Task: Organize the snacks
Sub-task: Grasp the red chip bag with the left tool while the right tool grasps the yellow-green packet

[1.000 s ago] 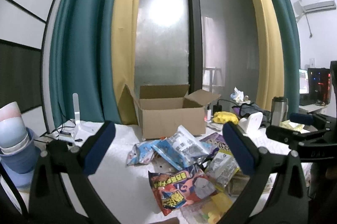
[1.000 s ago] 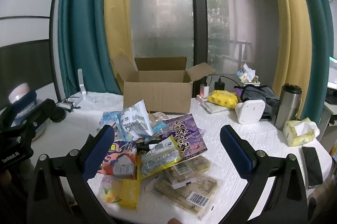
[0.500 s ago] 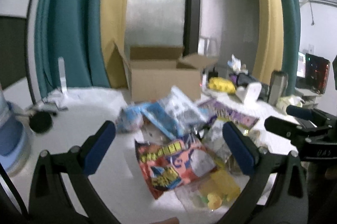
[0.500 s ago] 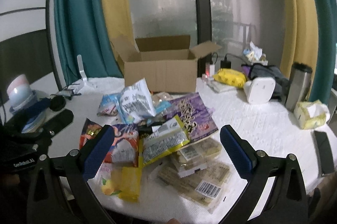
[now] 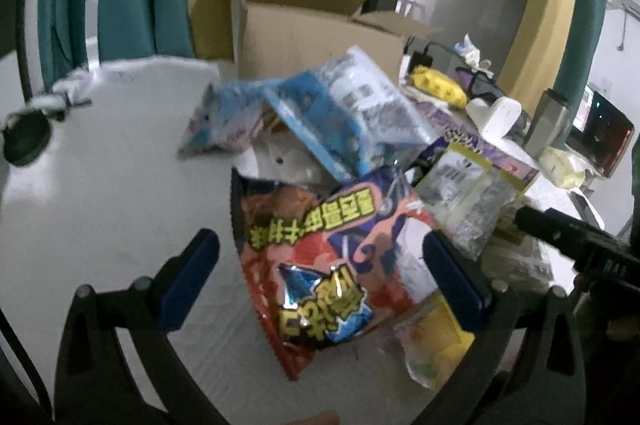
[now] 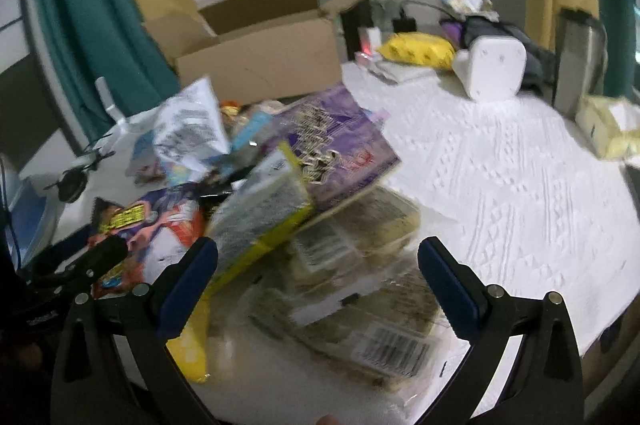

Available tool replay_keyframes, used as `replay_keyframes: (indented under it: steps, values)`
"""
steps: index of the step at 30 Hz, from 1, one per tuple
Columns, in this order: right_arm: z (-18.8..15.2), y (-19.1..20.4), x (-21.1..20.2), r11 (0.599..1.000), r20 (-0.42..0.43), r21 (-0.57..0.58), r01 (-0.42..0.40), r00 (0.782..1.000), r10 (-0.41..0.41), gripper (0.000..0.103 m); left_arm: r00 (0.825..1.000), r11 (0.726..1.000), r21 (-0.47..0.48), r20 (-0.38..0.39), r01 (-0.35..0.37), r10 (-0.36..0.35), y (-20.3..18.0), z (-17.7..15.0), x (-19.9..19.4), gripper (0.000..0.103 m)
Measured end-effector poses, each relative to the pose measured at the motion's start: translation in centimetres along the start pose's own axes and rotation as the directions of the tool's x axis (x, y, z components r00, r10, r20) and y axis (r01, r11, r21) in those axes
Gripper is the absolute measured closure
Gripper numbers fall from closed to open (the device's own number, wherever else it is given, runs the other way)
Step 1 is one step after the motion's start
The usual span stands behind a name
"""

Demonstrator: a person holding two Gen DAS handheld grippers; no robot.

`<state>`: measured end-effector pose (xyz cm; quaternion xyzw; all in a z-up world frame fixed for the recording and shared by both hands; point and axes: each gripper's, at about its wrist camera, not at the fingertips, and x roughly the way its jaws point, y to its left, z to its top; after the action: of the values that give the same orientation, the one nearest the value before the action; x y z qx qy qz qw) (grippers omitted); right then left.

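A heap of snack packets lies on a white table. In the left wrist view my left gripper (image 5: 320,269) is open, its blue pads either side of a red and orange snack bag (image 5: 320,257); blue packets (image 5: 320,117) lie behind it. In the right wrist view my right gripper (image 6: 318,273) is open over clear packs of brown biscuits (image 6: 360,265), with a yellow-edged packet (image 6: 260,217) and a purple packet (image 6: 332,149) just beyond. An open cardboard box (image 6: 260,49) stands at the back; it also shows in the left wrist view (image 5: 316,33).
To the right stand a white device (image 6: 492,69), a steel tumbler (image 6: 576,57), a yellow pouch (image 6: 416,49) and a tissue pack (image 6: 612,125). A black round object (image 5: 26,139) lies at the far left. The white tablecloth (image 6: 500,165) is bare on the right.
Both grippers have moved forward and down toward the snack heap, which now looks much larger and closer. Both stay open.
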<state>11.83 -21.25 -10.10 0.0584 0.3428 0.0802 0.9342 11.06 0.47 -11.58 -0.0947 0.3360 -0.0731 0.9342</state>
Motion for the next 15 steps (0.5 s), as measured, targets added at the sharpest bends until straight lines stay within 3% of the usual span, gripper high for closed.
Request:
replay_keyframes:
  steps: [8,9,11,15]
  values:
    - [2.4,-0.4,0.2,1.000,0.078,0.005,-0.030,0.996,0.030,0.006,0.995,0.996,-0.051,-0.065,0.074,-0.077,1.0,1.0,2.1,0.002]
    - [2.5,0.0,0.2,0.999,0.082,-0.006,-0.052,0.995,0.052,0.007,0.995,0.996,-0.047,-0.067,0.076,-0.079,0.9,1.1,2.2,0.007]
    - [2.7,1.0,0.8,0.997,0.067,-0.046,-0.069,0.995,0.072,0.011,0.991,0.996,-0.034,-0.094,0.087,-0.090,0.7,1.2,2.8,0.016]
    - [2.5,2.7,3.1,0.993,-0.013,-0.079,-0.090,0.996,0.090,0.018,0.987,0.994,-0.007,-0.116,0.107,-0.107,0.1,1.2,3.1,0.017]
